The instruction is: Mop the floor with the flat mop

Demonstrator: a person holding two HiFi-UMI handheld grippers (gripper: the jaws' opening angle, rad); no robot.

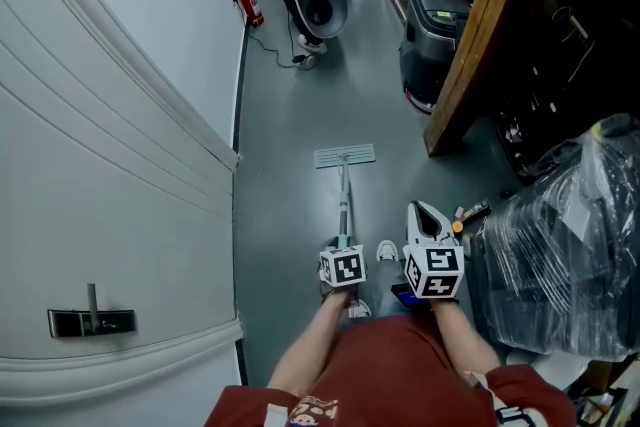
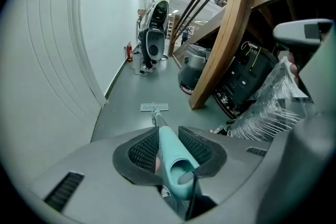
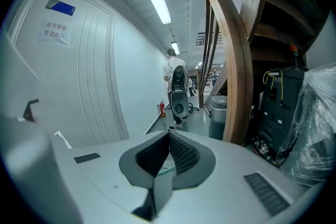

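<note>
The flat mop lies along the grey-green floor ahead of me, its pale head [image 1: 344,156] [image 2: 154,107] flat on the floor and its teal handle [image 1: 343,205] [image 2: 173,157] running back to my hands. My left gripper [image 1: 342,243] [image 2: 169,136] is shut on the top end of that handle, which sits between its ribbed pads. Just to the right, my right gripper [image 1: 428,215] [image 3: 169,136] points forward over the floor. It is shut with its jaw tips touching and nothing between them, apart from the handle.
A white panelled wall with a metal door handle [image 1: 90,320] bounds the corridor on the left. A curved wooden stair beam [image 1: 480,45], a grey machine [image 1: 432,25] and a plastic-wrapped bundle [image 1: 575,245] crowd the right. Farther on stand a floor-cleaning machine [image 1: 320,0], a red fire extinguisher [image 1: 250,3] and a person [image 2: 153,0].
</note>
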